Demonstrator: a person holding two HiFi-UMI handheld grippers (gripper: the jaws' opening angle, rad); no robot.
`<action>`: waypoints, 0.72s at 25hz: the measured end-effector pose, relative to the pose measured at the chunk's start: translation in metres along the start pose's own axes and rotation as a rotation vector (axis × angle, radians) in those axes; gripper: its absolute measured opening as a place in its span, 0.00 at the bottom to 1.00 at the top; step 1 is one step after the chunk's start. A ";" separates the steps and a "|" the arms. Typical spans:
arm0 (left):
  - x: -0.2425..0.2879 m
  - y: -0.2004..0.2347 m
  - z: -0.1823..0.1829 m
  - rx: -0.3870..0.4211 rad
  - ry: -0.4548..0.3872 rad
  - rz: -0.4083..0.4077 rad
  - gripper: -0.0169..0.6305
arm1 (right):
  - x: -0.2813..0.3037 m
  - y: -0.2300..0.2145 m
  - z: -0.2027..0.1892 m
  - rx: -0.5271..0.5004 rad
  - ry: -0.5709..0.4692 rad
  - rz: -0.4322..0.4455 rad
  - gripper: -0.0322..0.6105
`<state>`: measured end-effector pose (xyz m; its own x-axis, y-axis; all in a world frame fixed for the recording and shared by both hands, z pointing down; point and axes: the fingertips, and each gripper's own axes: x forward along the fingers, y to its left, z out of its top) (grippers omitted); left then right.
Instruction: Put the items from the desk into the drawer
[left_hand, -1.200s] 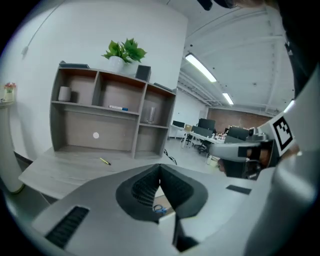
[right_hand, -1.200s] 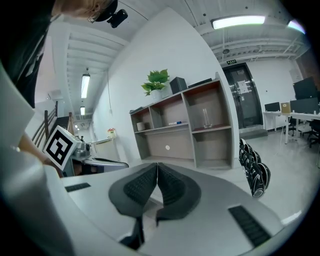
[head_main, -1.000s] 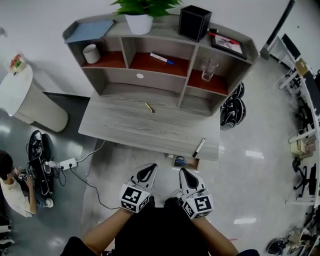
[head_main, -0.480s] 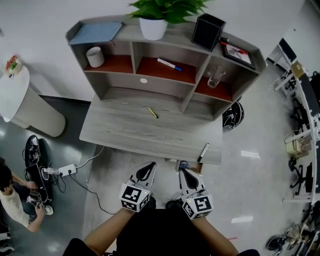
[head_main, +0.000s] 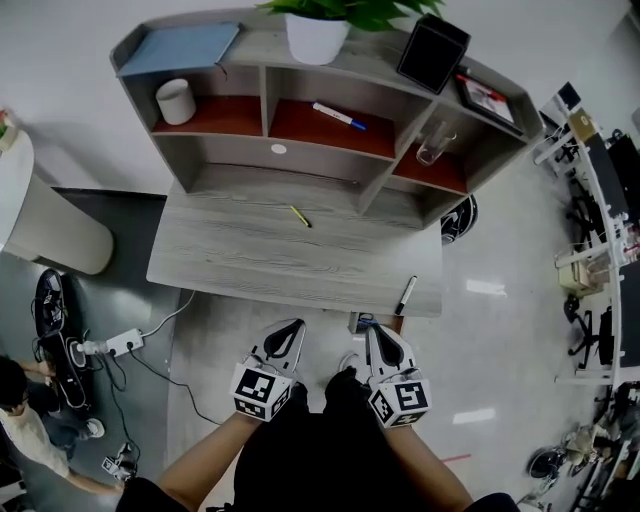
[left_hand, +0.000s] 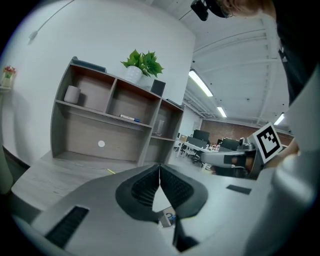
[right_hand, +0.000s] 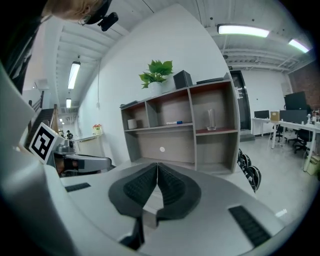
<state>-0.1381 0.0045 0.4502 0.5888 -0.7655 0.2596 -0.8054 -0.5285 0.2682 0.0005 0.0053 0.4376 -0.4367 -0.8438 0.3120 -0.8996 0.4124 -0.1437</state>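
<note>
Grippers held in a person's hands hang side by side over the floor just short of a grey wood-grain desk (head_main: 250, 260). The left gripper (head_main: 292, 330) has its ribbed black jaws pressed together with nothing between them. The right gripper (head_main: 378, 335) is clenched the same way and is also empty.

On the desktop lie the two loose items. A thin yellow pencil (head_main: 300, 216) rests slanted near the middle, close to the shelf unit (head_main: 265, 95) at the back. A slim black marker (head_main: 406, 295) lies well apart from it at the right front corner, almost at the edge.

Just below that edge, beside the marker, a brown-sided compartment (head_main: 362, 322) shows something blue inside; whether it is the drawer cannot be told.

The shelf unit's red-floored bays hold a white cup (head_main: 176, 101), a blue-capped white marker (head_main: 338, 116) and a clear glass (head_main: 432, 145). A potted plant (head_main: 318, 35), a black box (head_main: 432, 52) and a blue folder (head_main: 185, 47) sit on top.
</note>
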 end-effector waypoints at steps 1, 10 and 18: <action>0.002 -0.001 -0.001 -0.003 -0.002 -0.002 0.05 | 0.000 -0.008 -0.002 0.002 0.005 -0.021 0.08; 0.044 -0.023 0.008 -0.001 -0.019 -0.022 0.05 | 0.005 -0.090 -0.019 0.038 0.056 -0.159 0.08; 0.088 -0.067 0.015 0.054 -0.027 -0.067 0.05 | 0.017 -0.154 -0.039 0.109 0.108 -0.243 0.08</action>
<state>-0.0334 -0.0327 0.4415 0.6401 -0.7370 0.2171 -0.7671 -0.5974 0.2337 0.1318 -0.0589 0.5012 -0.2100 -0.8695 0.4471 -0.9758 0.1581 -0.1509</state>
